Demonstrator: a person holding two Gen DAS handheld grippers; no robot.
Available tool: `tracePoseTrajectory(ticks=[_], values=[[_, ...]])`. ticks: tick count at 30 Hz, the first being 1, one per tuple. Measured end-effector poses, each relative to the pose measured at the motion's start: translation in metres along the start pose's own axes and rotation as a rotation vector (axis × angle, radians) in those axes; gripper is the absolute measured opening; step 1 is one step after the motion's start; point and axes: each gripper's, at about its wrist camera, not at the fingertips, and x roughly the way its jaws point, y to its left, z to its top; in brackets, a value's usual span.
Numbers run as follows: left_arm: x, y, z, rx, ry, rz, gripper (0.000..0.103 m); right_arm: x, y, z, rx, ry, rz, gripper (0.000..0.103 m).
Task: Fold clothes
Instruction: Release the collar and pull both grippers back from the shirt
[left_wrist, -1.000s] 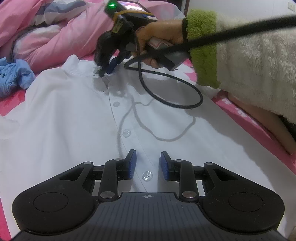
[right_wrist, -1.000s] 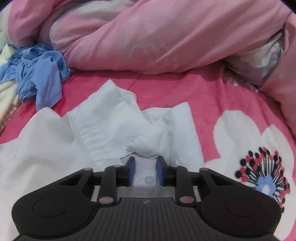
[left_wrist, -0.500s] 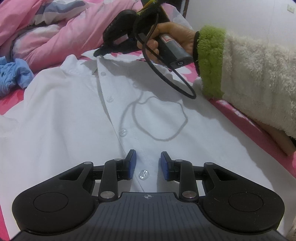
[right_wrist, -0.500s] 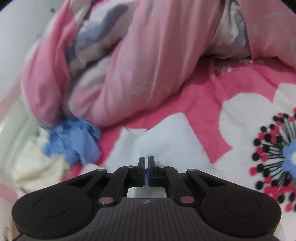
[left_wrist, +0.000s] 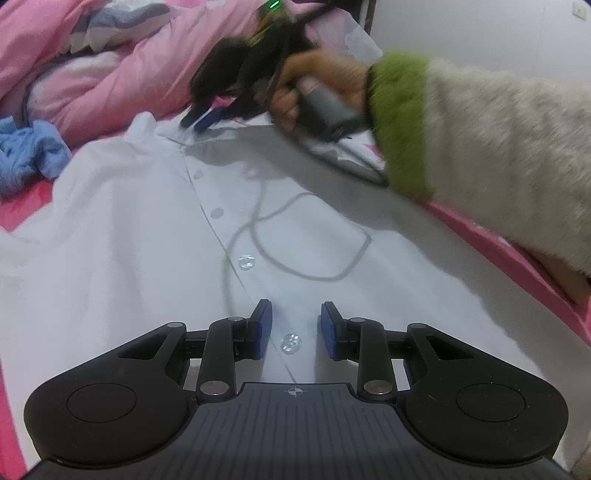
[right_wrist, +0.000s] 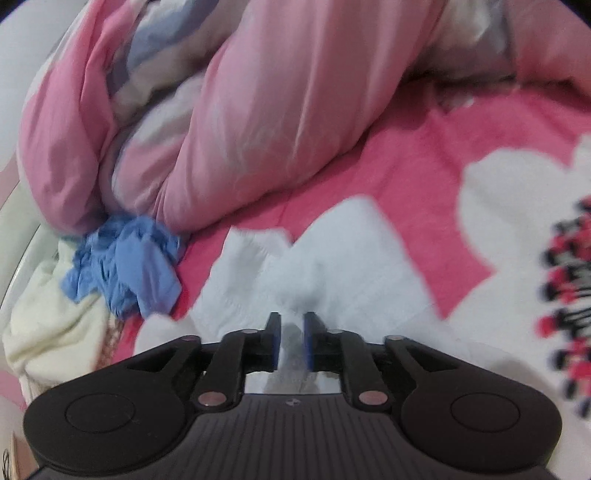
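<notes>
White shirt (left_wrist: 122, 236) lies spread flat, front up and buttoned, on the pink flowered bed (right_wrist: 413, 173), collar (right_wrist: 354, 254) toward the heaped pink duvet (right_wrist: 266, 110). Left tongs (left_wrist: 295, 325) hover parted over the placket, gripping nothing. Right tongs (right_wrist: 291, 339), jaws just reopened slightly, straddle the collar's cloth.
</notes>
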Motion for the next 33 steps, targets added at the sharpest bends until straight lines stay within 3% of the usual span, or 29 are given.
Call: tracePoseTrajectory(ticks=[5, 9, 13, 17, 24, 27, 30, 33], values=[[-0.016, 0.004, 0.004, 0.005, -0.010, 0.044, 0.029, -0.086, 0.002, 0.010, 0.069, -0.116, 0.062, 0.016], [-0.038, 0.010, 0.007, -0.021, -0.020, 0.085, 0.029, -0.171, 0.009, 0.001, 0.050, -0.176, 0.064, 0.016], [-0.065, 0.013, 0.012, -0.053, -0.033, 0.124, 0.029, -0.247, 0.014, -0.030, 0.010, -0.189, 0.018, 0.016], [-0.091, 0.007, 0.012, -0.074, -0.040, 0.161, 0.031, -0.300, 0.011, -0.082, 0.020, -0.177, 0.008, 0.016], [-0.100, -0.018, -0.003, -0.110, 0.005, 0.126, 0.032, -0.320, 0.002, -0.216, 0.072, -0.057, 0.060, 0.016], [-0.090, -0.034, -0.011, -0.103, 0.033, 0.102, 0.032, -0.311, -0.012, -0.277, 0.101, -0.019, 0.033, 0.016], [-0.074, -0.049, -0.020, -0.083, 0.070, 0.096, 0.032, -0.303, -0.027, -0.322, 0.153, -0.030, 0.030, 0.016], [-0.056, -0.060, -0.030, -0.055, 0.116, 0.121, 0.032, -0.292, -0.030, -0.347, 0.120, -0.073, -0.025, 0.016]])
